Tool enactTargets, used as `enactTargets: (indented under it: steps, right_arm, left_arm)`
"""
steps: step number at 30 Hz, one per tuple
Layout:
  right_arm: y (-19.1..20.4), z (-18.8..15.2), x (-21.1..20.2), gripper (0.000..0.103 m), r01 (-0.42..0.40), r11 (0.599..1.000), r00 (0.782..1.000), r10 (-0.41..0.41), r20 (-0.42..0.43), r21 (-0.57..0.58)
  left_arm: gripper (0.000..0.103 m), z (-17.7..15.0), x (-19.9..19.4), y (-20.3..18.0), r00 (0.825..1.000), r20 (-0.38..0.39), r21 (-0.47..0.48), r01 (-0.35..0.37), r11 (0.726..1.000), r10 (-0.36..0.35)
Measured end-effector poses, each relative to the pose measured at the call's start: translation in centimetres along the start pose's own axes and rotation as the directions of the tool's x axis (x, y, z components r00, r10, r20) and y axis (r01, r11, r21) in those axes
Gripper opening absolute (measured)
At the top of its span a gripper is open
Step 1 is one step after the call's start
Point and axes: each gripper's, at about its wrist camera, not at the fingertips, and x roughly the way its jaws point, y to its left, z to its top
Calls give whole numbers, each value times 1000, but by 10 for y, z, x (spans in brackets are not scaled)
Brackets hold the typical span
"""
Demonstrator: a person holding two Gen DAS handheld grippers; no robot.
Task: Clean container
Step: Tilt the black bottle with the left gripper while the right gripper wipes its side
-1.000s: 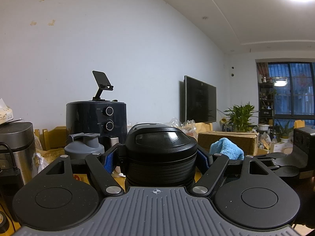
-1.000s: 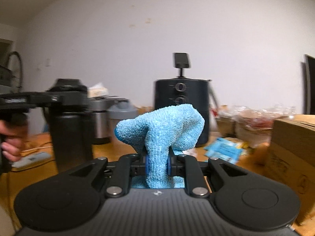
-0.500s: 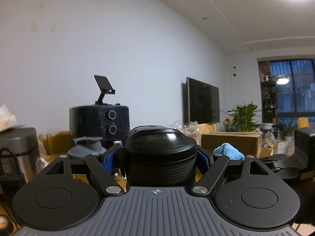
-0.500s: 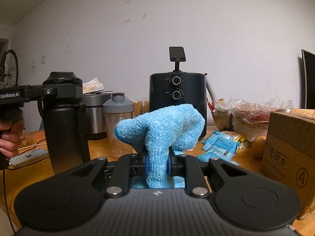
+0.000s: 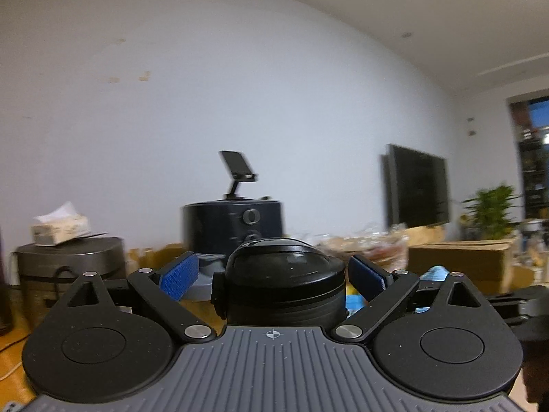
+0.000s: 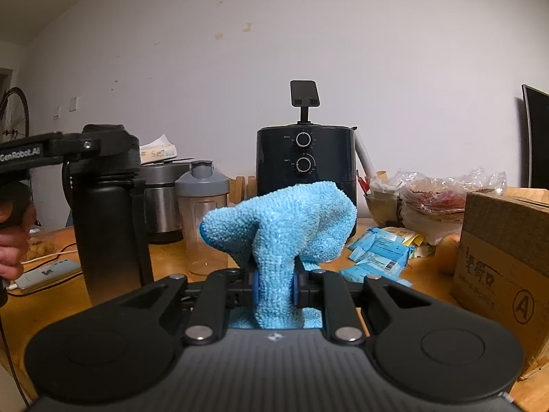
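Observation:
A tall black bottle, the container, stands upright on the wooden table at the left of the right wrist view. My left gripper reaches level around its domed lid. Its jaws are opening, and the blue pads stand clear of the lid on both sides. A hand holds that gripper at the left edge. My right gripper is shut on a fluffy light-blue cloth, which bulges up above the fingers, to the right of the bottle.
Behind the cloth are a dark air fryer with a phone stand on top, a grey-lidded shaker cup and a steel cooker. Blue packets, plastic bags and a cardboard box fill the right. A power strip lies left.
The left jaws have spread off the bottle lid, which they gripped before, and the left view has swung so the background slid right. The right gripper and cloth have kept still.

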Motion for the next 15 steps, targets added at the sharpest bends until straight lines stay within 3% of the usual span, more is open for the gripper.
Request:
enactTargets:
  steps: [4,7,15]
  right_arm:
    - [0,0,1,14,2,1000,1000,-2,0,1]
    - [0,0,1,14,4,1000,1000,-4,0,2]
    - [-1,0,2,14,10,1000,1000,-10,0,4]
  left_arm:
    - [96,3,1,-13,994,-18,-8,-105,994,105]
    - [96,4,4,-24,980,-37,4,-194,981,194]
    - [96,4,16,-48,913,-81,30,-399,916,400]
